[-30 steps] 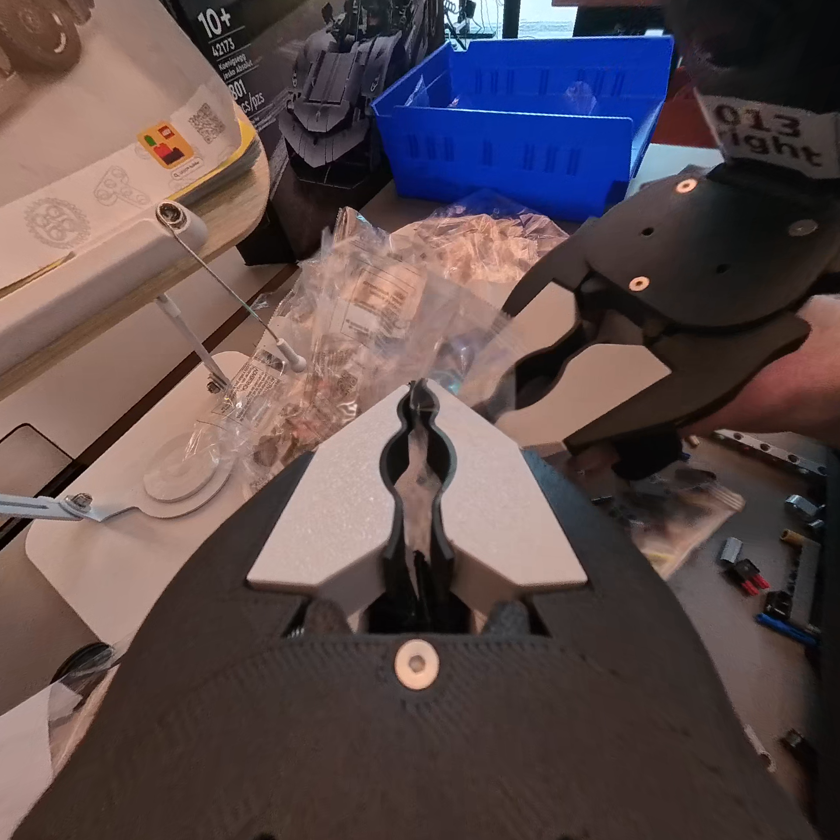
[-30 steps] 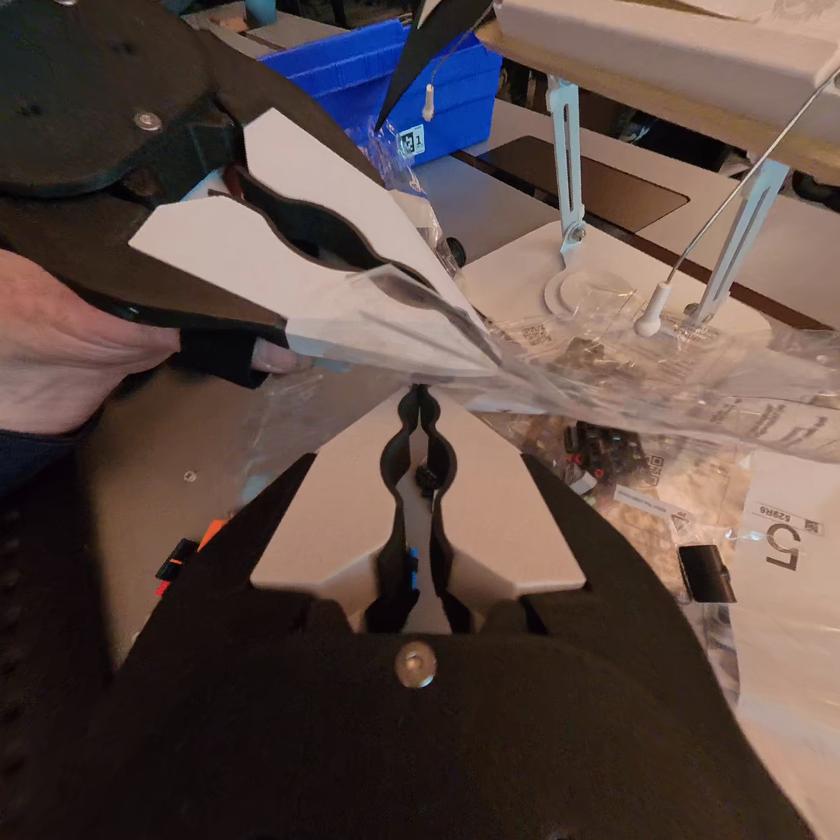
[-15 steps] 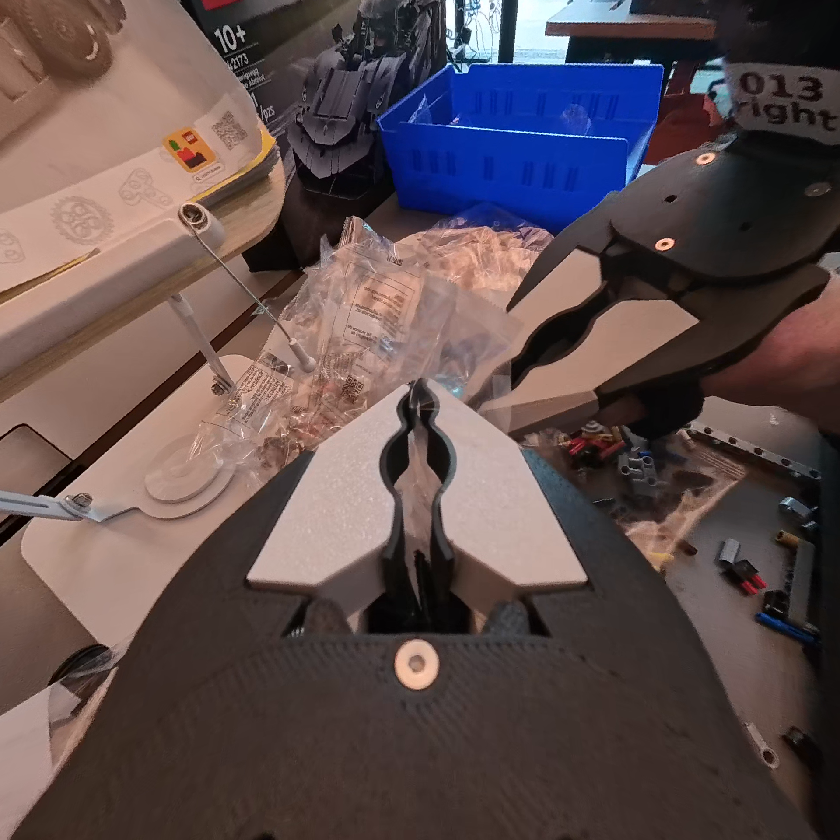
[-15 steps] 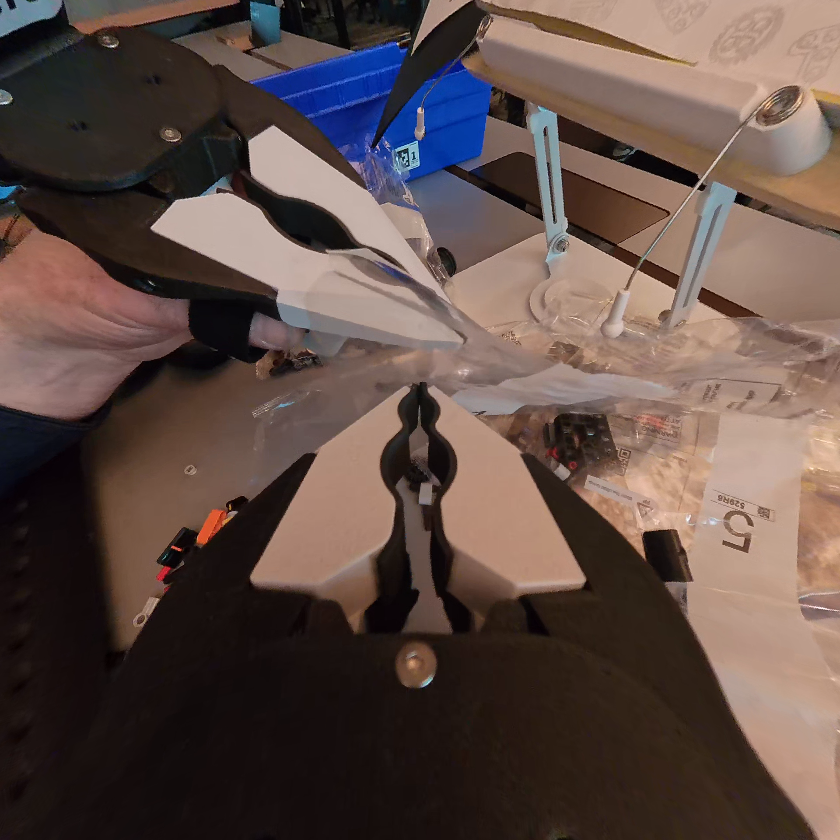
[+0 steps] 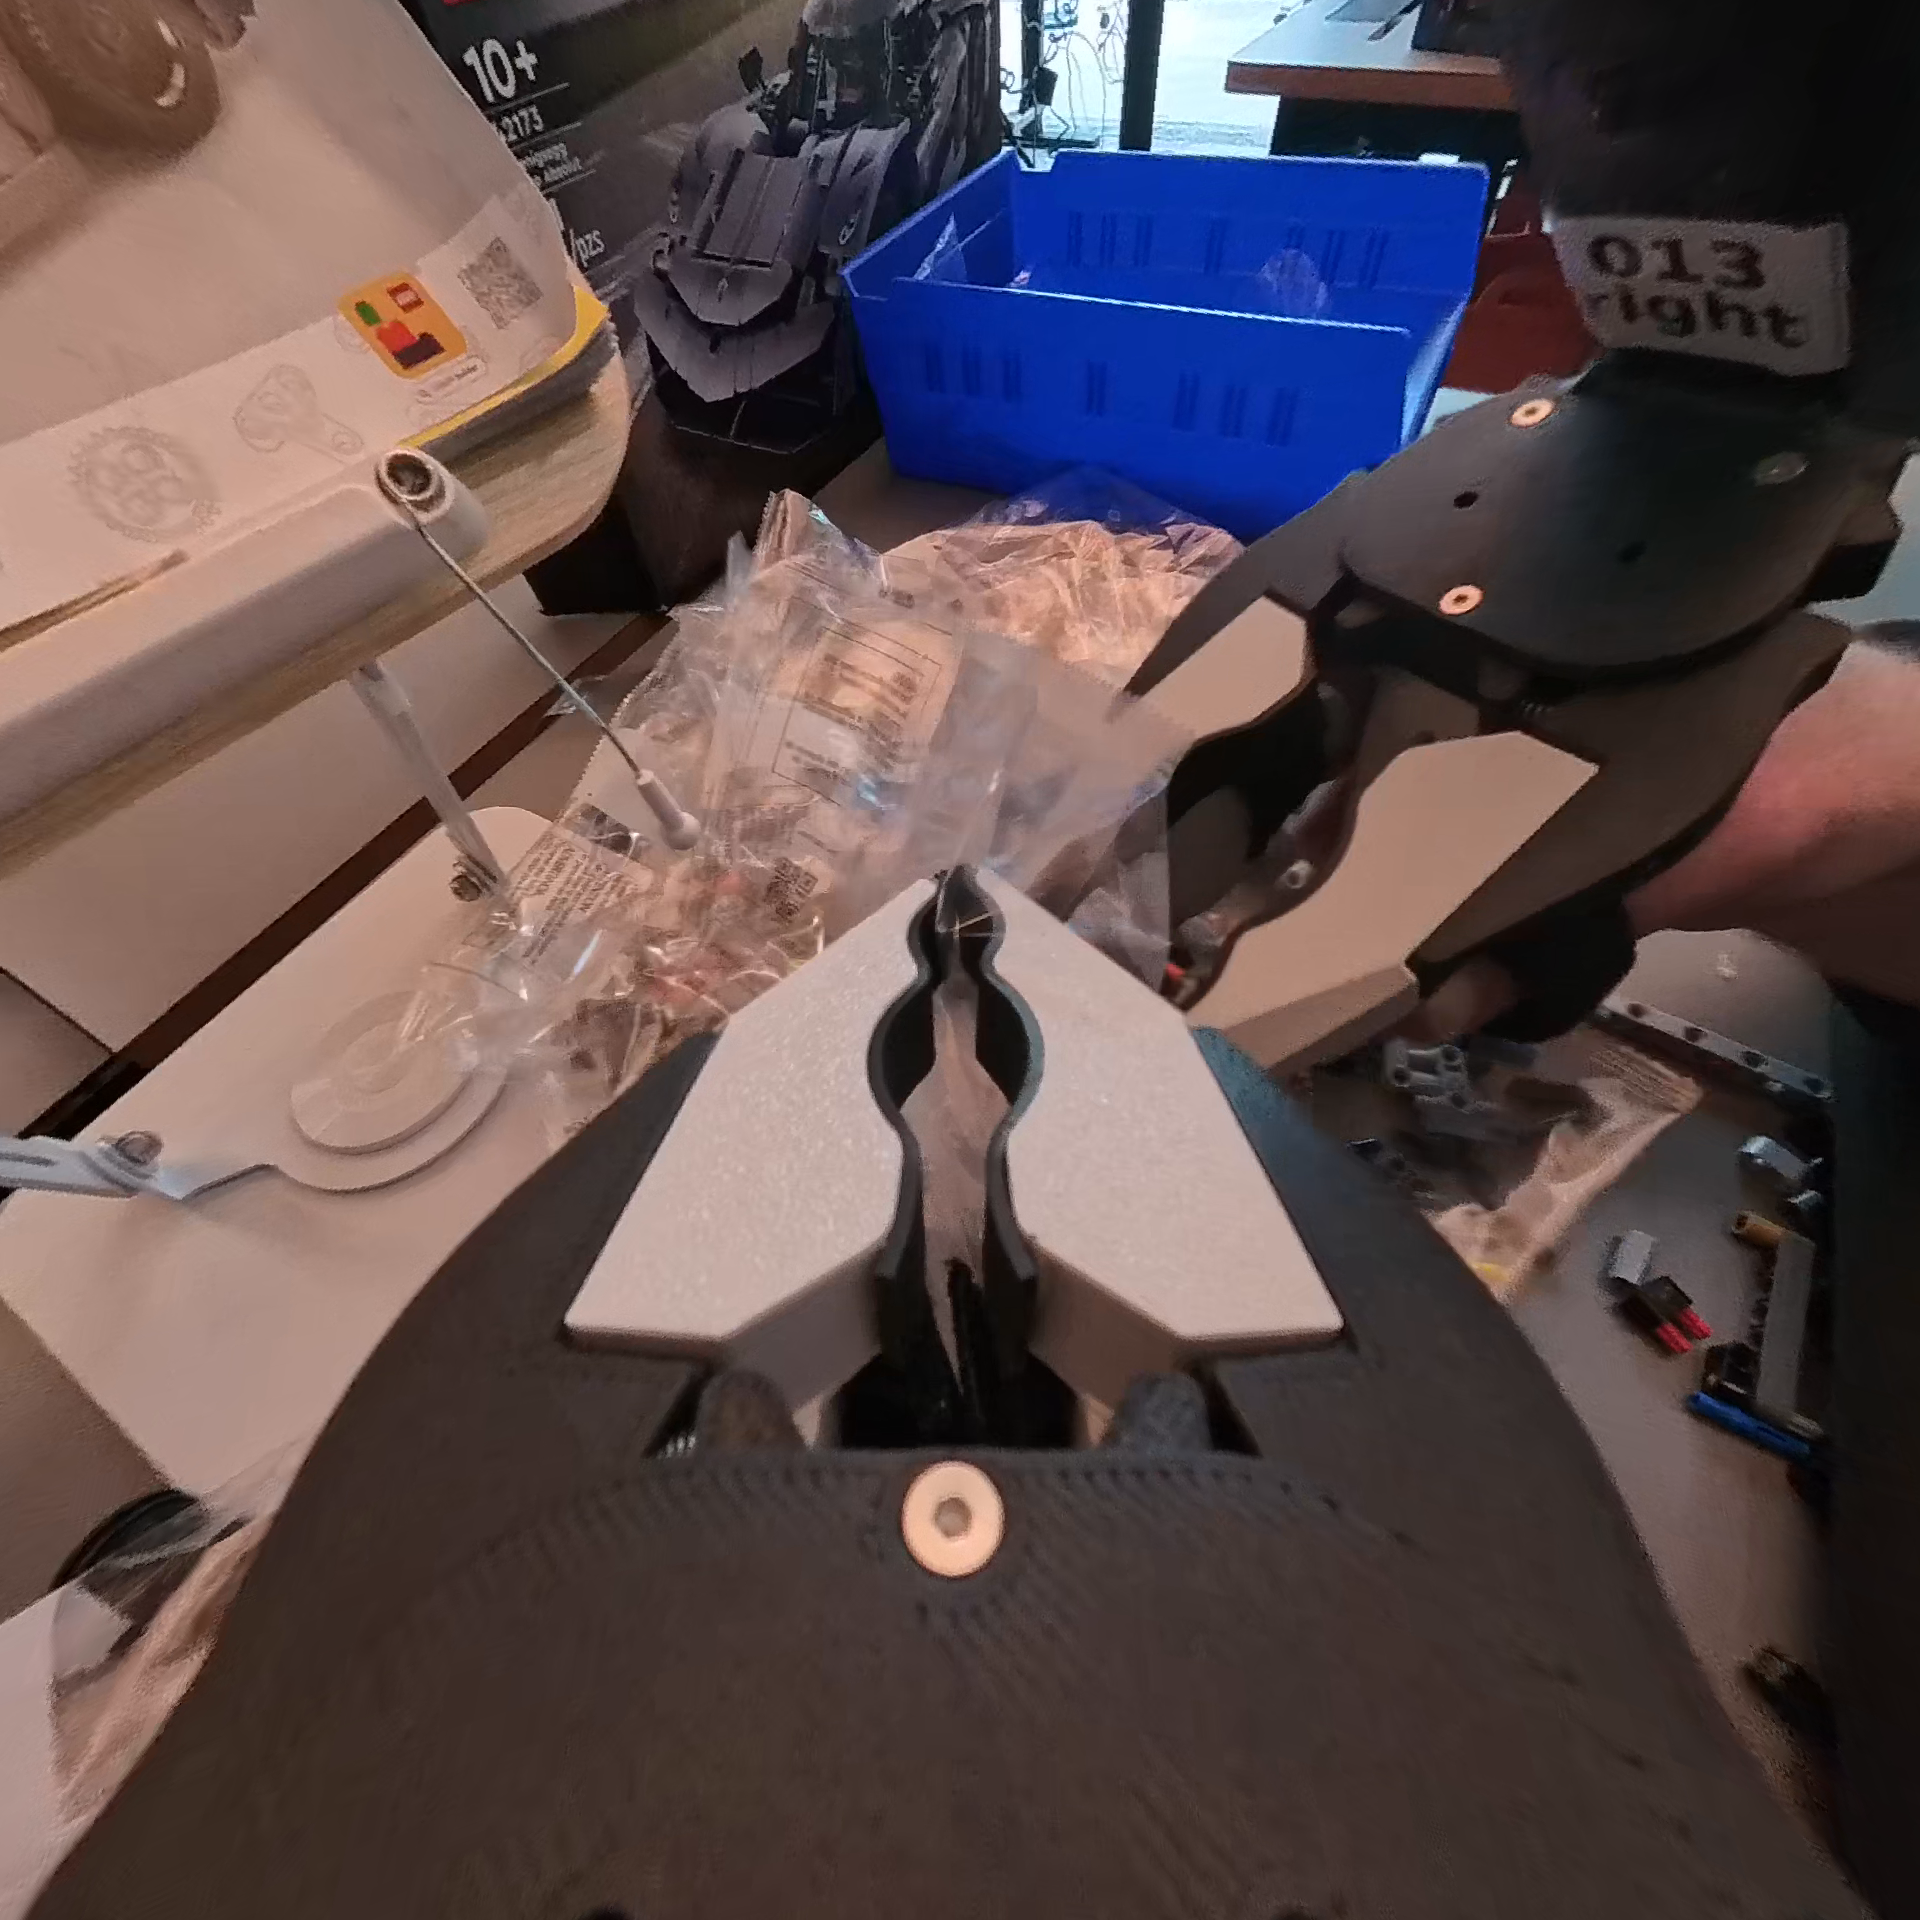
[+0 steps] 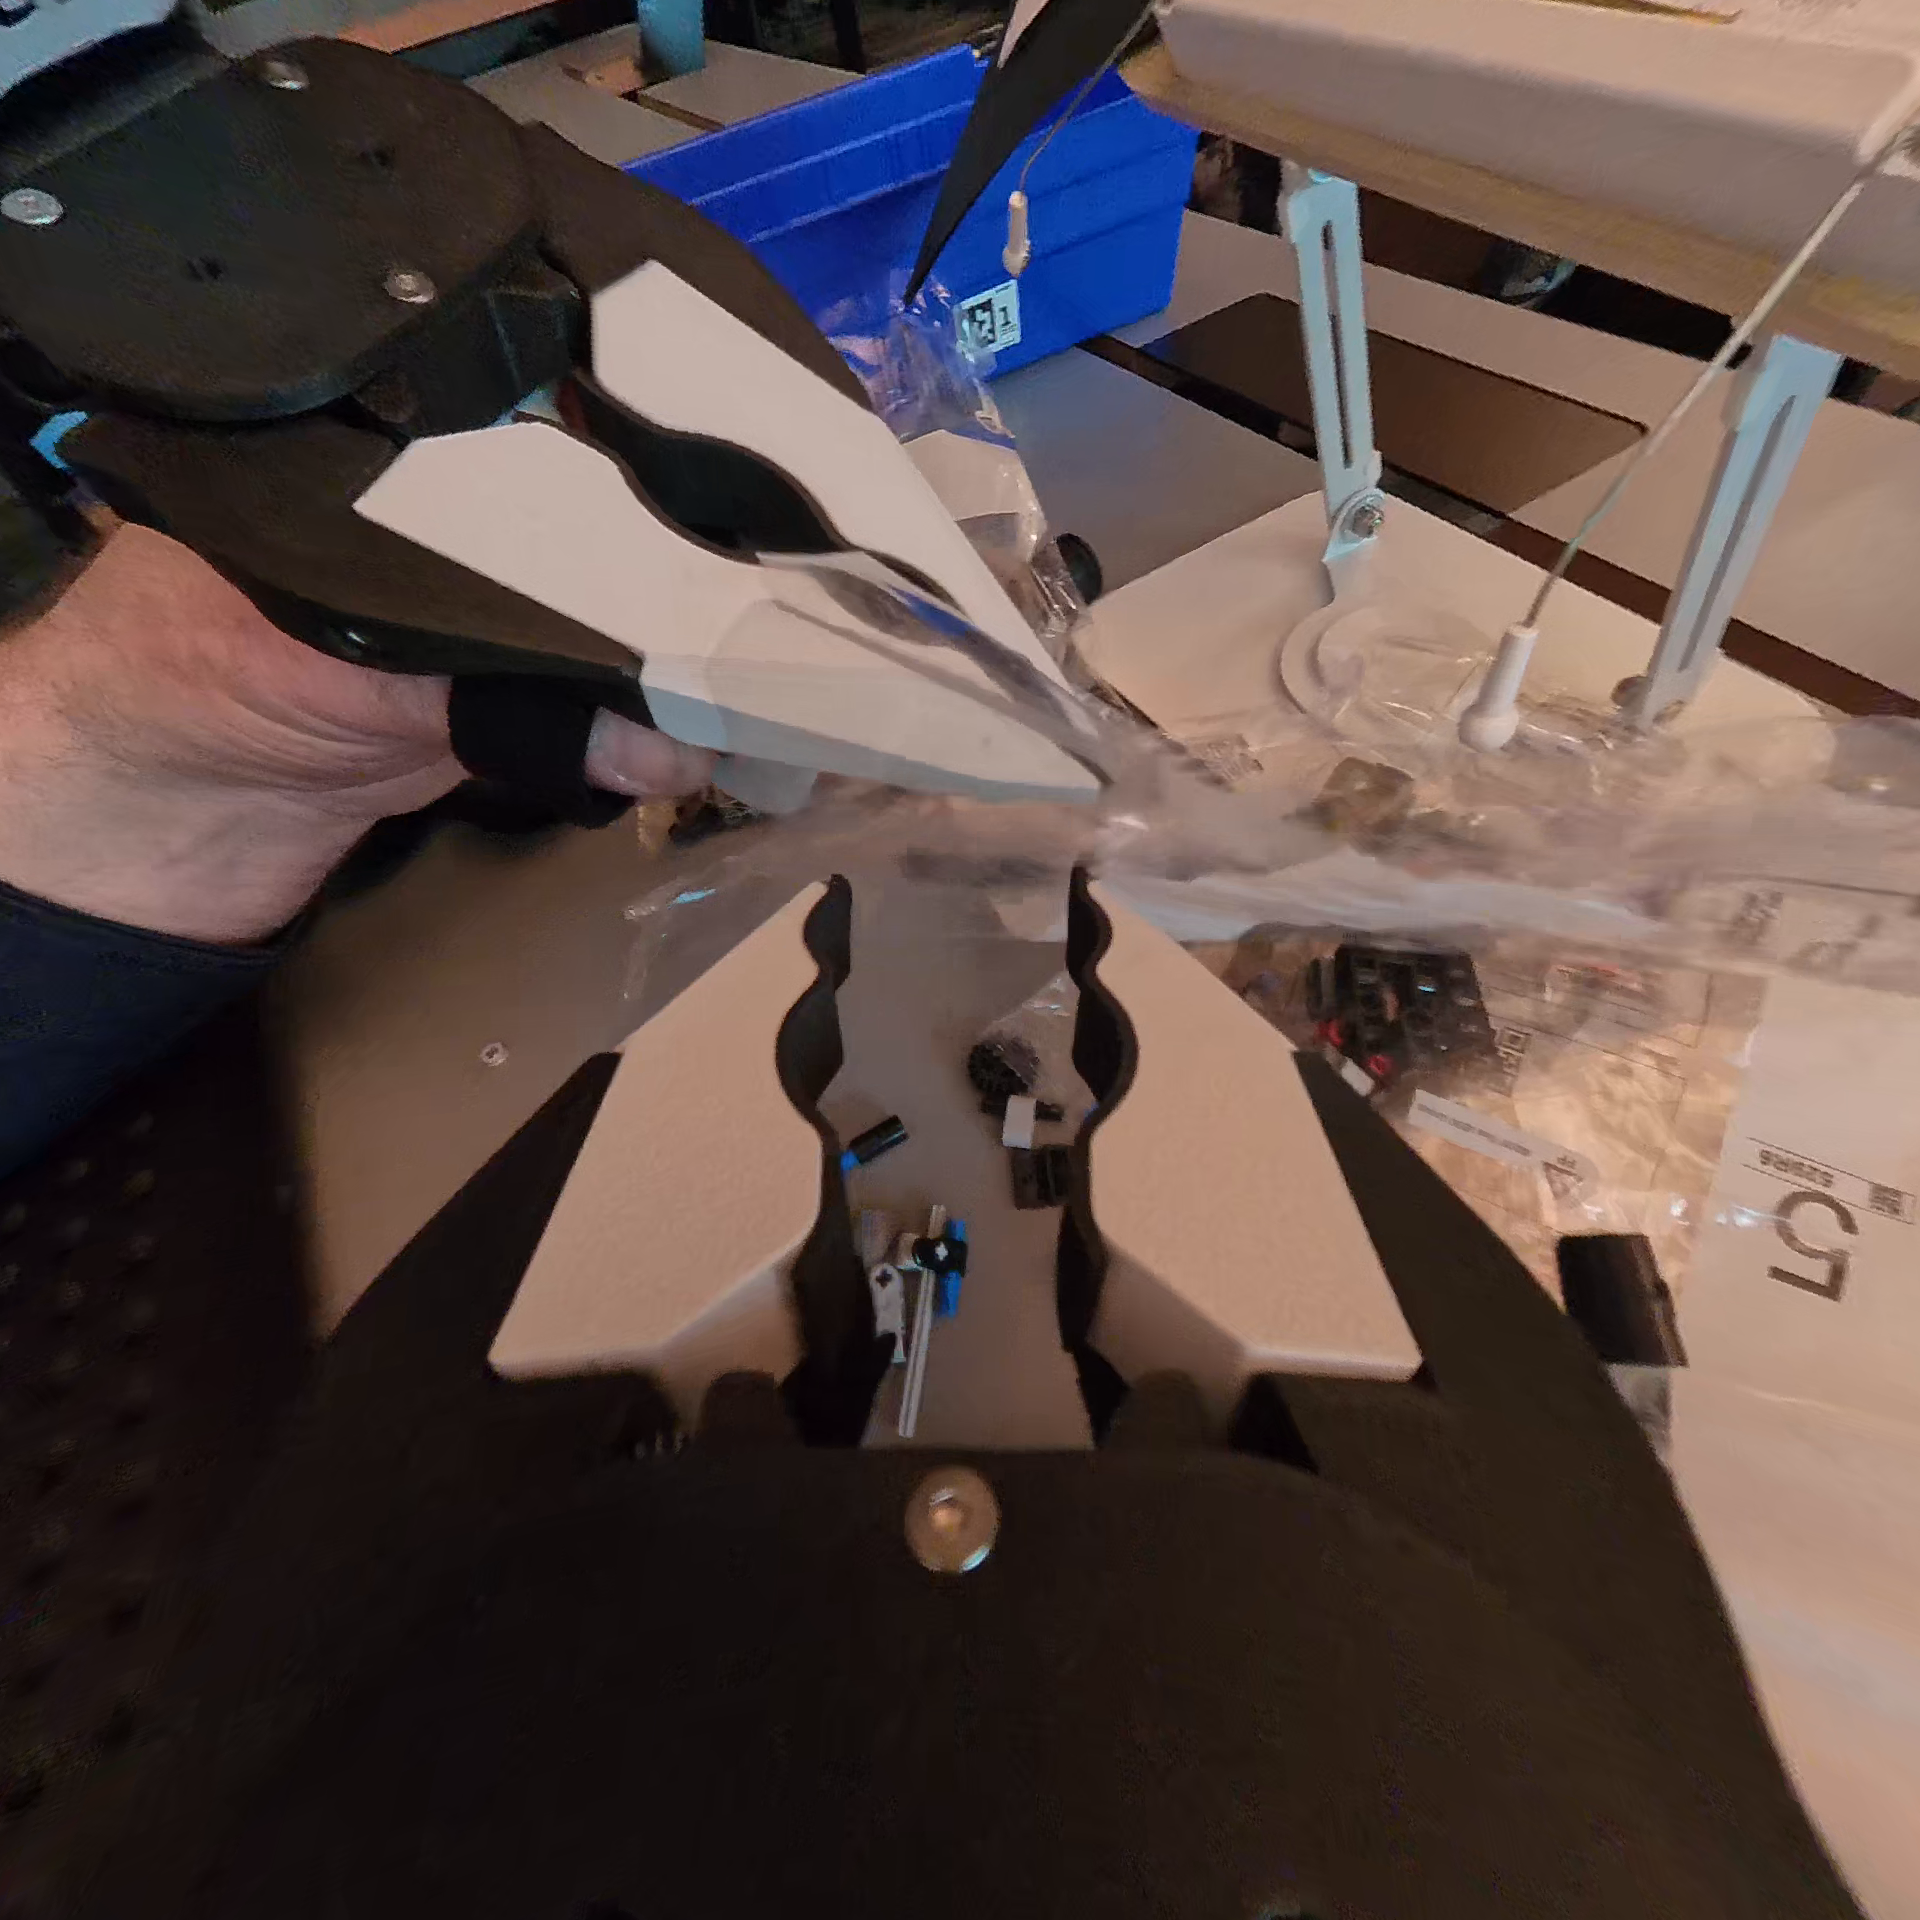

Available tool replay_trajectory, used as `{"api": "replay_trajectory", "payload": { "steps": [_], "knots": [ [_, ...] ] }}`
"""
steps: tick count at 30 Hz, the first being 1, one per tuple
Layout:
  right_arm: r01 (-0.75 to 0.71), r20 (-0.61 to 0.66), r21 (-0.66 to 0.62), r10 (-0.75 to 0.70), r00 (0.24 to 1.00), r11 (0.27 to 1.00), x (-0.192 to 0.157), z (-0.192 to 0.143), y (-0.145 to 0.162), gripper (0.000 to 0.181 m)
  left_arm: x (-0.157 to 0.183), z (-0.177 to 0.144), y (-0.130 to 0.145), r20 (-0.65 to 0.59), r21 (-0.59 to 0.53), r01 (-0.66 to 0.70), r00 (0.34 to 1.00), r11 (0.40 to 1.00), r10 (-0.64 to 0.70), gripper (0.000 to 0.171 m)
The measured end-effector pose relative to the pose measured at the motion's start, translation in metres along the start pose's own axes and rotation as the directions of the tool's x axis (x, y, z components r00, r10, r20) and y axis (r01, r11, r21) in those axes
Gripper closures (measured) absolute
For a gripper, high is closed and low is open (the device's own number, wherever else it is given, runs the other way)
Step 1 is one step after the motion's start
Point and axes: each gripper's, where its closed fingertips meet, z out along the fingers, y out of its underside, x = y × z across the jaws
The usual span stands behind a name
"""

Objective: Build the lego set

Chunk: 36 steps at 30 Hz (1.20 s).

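My left gripper [image 5: 961, 888] is shut on the edge of a clear plastic bag of Lego pieces [image 6: 1351, 842]. In the right wrist view the left gripper [image 6: 1086, 774] holds that bag lifted and stretched to the right above the table. My right gripper [image 6: 956, 894] is open and empty just below the bag's edge, not touching it. In the left wrist view the right gripper [image 5: 1174, 862] shows at the right with its jaws apart. Small loose pieces [image 6: 997, 1081] lie on the table between the right fingers.
More clear bags of pieces [image 5: 831, 727] are piled mid-table, one with a white numbered label [image 6: 1818, 1195]. A blue bin [image 5: 1143, 364] and the set's box [image 5: 727, 156] stand behind. An instruction booklet [image 5: 260, 312] rests on a white stand [image 6: 1340, 343]. Loose pieces [image 5: 1662, 1320] lie at the right. The grippers are tip to tip, or close to it.
My right gripper was shut at the bag's edge and has opened, letting the bag go. My left gripper stays shut on the bag. More loose pieces now lie on the table.
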Motion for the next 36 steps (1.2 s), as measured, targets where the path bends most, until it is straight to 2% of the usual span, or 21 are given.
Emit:
{"api": "replay_trajectory", "payload": {
  "steps": [4,10,17,24,31,36],
  "knots": [
    [0.021,0.002,0.011,-0.021,1.000,1.000,-0.002,0.003,-0.001,0.136,0.008,0.008,0.003,-0.044,-0.008,0.028,0.999,1.000,-0.028,0.171],
    [0.005,0.026,0.030,-0.006,1.000,1.000,-0.003,0.004,-0.002,0.137,0.007,0.008,0.002,-0.092,0.024,0.115,0.989,0.993,-0.112,0.171],
    [0.009,0.020,0.076,-0.010,1.000,0.997,-0.001,0.000,-0.007,0.165,0.016,0.008,-0.004,-0.154,0.047,0.149,0.978,0.988,-0.140,0.171],
    [0.036,0.008,0.098,-0.037,0.999,0.995,-0.001,-0.003,-0.011,0.181,0.016,0.006,-0.006,-0.176,0.061,0.163,0.973,0.985,-0.151,0.171],
    [0.043,0.005,0.097,-0.043,0.999,0.994,0.000,-0.004,-0.010,0.181,0.016,0.004,-0.005,-0.183,0.061,0.155,0.973,0.986,-0.142,0.171],
    [0.038,0.002,0.099,-0.038,0.999,0.994,0.002,-0.007,-0.010,0.181,0.011,-0.001,-0.005,-0.177,0.067,0.154,0.974,0.986,-0.140,0.164]
  ]
}}
